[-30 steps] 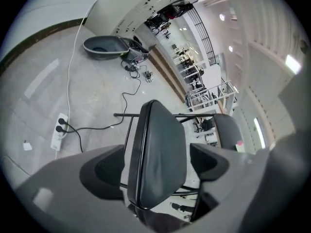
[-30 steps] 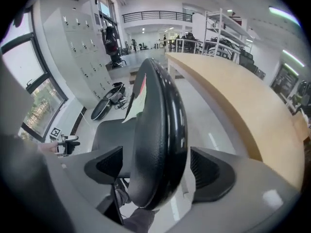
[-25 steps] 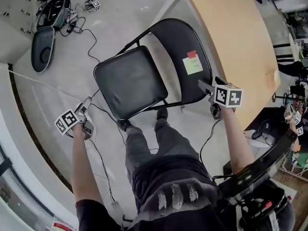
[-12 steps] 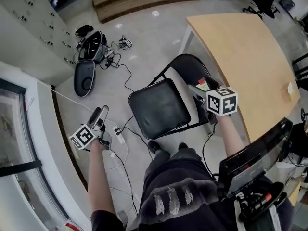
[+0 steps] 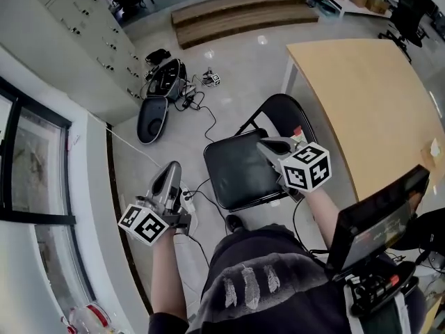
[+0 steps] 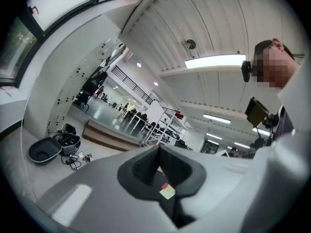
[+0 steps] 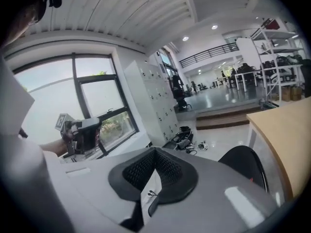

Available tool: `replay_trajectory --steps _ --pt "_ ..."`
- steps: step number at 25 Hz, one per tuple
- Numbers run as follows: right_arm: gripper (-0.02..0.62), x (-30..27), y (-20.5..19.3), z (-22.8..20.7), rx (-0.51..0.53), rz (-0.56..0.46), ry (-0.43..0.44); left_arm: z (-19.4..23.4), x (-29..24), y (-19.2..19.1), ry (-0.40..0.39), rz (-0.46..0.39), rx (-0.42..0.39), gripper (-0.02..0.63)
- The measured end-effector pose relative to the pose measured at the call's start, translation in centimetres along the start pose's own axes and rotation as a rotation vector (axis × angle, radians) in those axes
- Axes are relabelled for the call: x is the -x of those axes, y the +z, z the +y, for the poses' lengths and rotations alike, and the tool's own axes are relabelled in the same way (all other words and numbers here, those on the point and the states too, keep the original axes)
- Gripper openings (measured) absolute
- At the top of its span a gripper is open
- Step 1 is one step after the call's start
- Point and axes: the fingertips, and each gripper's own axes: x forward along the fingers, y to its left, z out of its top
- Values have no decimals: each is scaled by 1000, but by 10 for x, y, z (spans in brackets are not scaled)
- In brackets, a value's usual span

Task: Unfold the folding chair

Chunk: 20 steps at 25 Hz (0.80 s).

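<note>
The black metal folding chair (image 5: 240, 172) stood opened out on the pale grey floor (image 5: 229, 68). Its padded seat was level and its rounded backrest (image 5: 281, 111) was raised, just beside the corner of the light wooden surface (image 5: 368, 110). The person stood at the seat's near edge, one dark shoe (image 5: 234, 223) just short of it.

The left gripper (image 5: 174, 167), grey with a marker cube (image 5: 146, 225) at its rear, was held in the air to the left of the chair, apart from it. Its jaws were pressed together at the tips, with nothing between them. The right gripper (image 5: 263, 143) hung above the seat's rear right corner, in front of the backrest as the head view showed it. Its jaws were likewise closed on nothing, and the chair lay below them untouched.

Farther off, an open black hard case (image 5: 156, 99) lay on the floor near a row of white lockers (image 5: 83, 19), and thin black cables (image 5: 208, 125) trailed from it toward the chair. A low wooden platform (image 5: 243, 12) ran along the far side of the room. At the person's right — close to the body — a dark screen (image 5: 379, 218) was tilted up.
</note>
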Motion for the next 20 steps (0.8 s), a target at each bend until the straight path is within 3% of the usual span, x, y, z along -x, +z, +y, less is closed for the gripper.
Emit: replay_trajectory --steps 6,11,15,20 --pt "2 34 -19 30 123 -2 105 -67 1 -41 11 55 -96 2" --pt "2 106 -10 39 164 -46 205 -164 -16 -79 36 166 -192 2" --pt "2 108 -24 71 181 -54 293 -185 -6 -107 44 241 -286 1" --pt "2 113 -38 104 190 -32 387 -190 5 -114 67 249 -264 2"
